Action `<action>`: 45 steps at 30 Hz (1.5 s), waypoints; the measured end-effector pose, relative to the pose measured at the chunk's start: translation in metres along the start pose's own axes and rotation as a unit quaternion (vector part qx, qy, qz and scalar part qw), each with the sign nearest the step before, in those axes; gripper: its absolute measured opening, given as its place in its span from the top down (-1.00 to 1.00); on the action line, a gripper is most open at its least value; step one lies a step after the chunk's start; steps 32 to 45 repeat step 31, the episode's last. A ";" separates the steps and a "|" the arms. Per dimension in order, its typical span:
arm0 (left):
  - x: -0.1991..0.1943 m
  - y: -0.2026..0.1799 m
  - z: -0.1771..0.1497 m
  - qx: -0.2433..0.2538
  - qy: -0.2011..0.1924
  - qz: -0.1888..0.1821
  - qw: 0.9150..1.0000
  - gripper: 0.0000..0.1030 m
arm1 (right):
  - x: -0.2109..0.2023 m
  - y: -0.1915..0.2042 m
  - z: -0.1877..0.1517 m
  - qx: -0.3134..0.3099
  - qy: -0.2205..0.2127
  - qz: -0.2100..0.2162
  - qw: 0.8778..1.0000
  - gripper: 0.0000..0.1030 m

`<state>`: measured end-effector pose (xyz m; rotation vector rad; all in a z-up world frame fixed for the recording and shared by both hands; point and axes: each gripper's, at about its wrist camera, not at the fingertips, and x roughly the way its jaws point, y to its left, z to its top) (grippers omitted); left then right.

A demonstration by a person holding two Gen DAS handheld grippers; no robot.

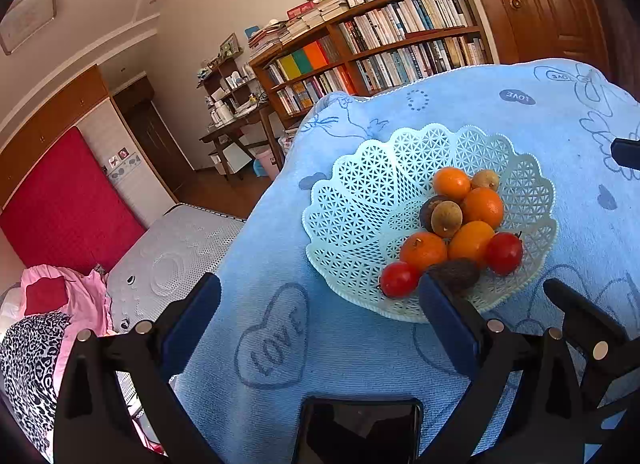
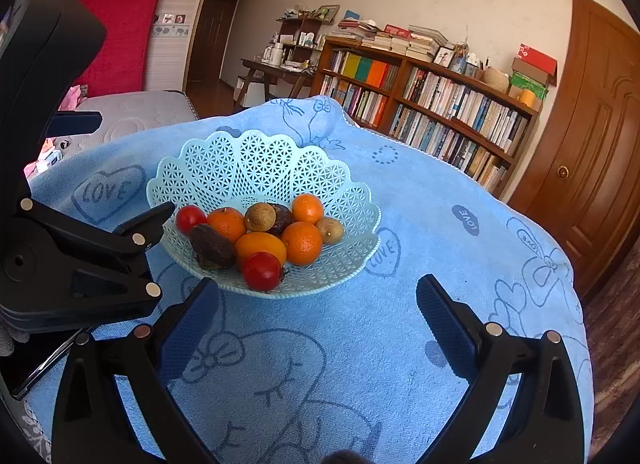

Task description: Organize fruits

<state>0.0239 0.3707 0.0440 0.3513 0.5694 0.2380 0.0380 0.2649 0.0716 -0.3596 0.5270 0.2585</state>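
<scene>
Pale green lattice fruit basket (image 2: 264, 168) resting on a counter draped in a light blue "LOVE" towel (image 2: 400, 324), toward the far left part as seen from the right wrist. Gathered in the basket's near half, touching in one pile: four small oranges (image 2: 302, 243), two cherry tomatoes (image 2: 261, 271), two tan longans (image 2: 260, 217), two dark wrinkled fruits (image 2: 212, 246). No loose fruit visible anywhere on the towel.

Left gripper (image 1: 320, 304) at the basket's near rim, fingers spread wide, holding nothing. Right gripper (image 2: 318, 304) just short of the basket over bare towel, fingers likewise apart and empty.

Judged from this: gathering looks finished or very nearly so, every visible fruit already in the basket. Possibly left: sorting by kind, since the pile is mixed; cannot tell whether that is wanted.
</scene>
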 end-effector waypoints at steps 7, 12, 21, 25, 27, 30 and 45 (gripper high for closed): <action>-0.001 -0.001 0.003 0.000 0.000 0.000 1.000 -0.95 | 0.000 0.002 -0.002 -0.006 -0.001 0.005 1.000 -0.90; -0.001 -0.002 0.004 0.001 0.000 0.000 1.000 -0.95 | -0.001 0.003 -0.002 -0.011 -0.007 0.000 1.000 -0.90; -0.001 -0.004 0.002 0.002 0.000 0.000 1.000 -0.95 | -0.003 -0.001 -0.003 -0.013 -0.012 -0.011 1.000 -0.90; -0.002 -0.005 -0.005 0.005 -0.004 -0.004 1.000 -0.95 | -0.003 -0.016 -0.007 0.008 0.007 -0.011 1.000 -0.90; -0.004 -0.007 -0.008 0.008 -0.005 -0.007 1.000 -0.95 | -0.003 -0.027 -0.012 0.018 0.018 -0.015 1.000 -0.90; -0.013 -0.015 -0.008 0.010 -0.006 -0.020 1.000 -0.95 | -0.004 -0.049 -0.024 0.036 0.036 -0.025 0.998 -0.90; -0.016 -0.016 -0.009 0.005 -0.005 -0.030 1.000 -0.95 | -0.004 -0.057 -0.029 0.042 0.042 -0.027 0.998 -0.90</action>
